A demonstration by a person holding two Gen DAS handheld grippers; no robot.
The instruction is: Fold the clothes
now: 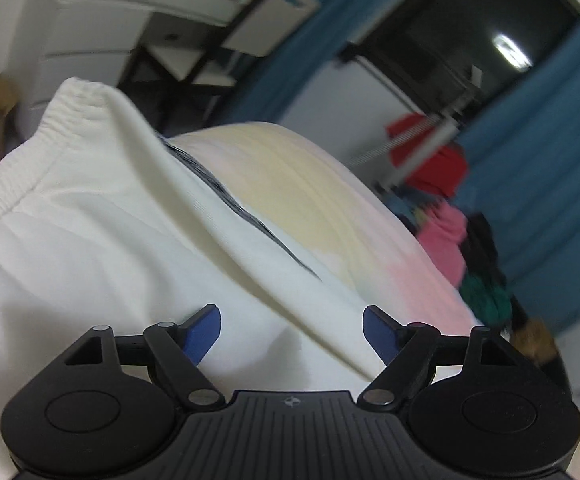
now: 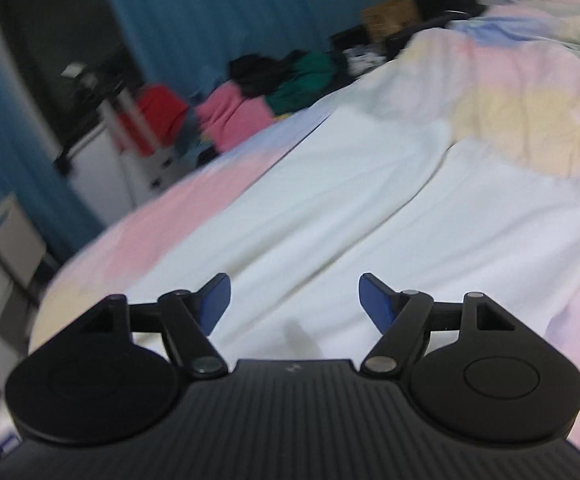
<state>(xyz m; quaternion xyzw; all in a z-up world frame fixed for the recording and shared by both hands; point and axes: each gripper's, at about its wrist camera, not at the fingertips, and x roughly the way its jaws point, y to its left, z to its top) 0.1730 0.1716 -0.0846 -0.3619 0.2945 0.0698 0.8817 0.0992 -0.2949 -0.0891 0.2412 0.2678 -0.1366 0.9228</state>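
Left wrist: one white garment (image 1: 90, 216); left gripper (image 1: 291, 330) and right gripper (image 2: 294, 302) both released

My left gripper (image 1: 291, 330) hangs over the trousers (image 1: 90, 240) lying on the bed (image 1: 389, 248), waistband (image 1: 22, 160) at 10 o'clock, a heap of clothes (image 1: 465, 252) beyond the bed's edge at 3 o'clock.

Blue curtains (image 2: 210, 12) frame a dark window (image 1: 469, 32); a pastel-sheeted bed (image 2: 529, 92) fills the room, with white drawers (image 1: 102, 36) nearby.
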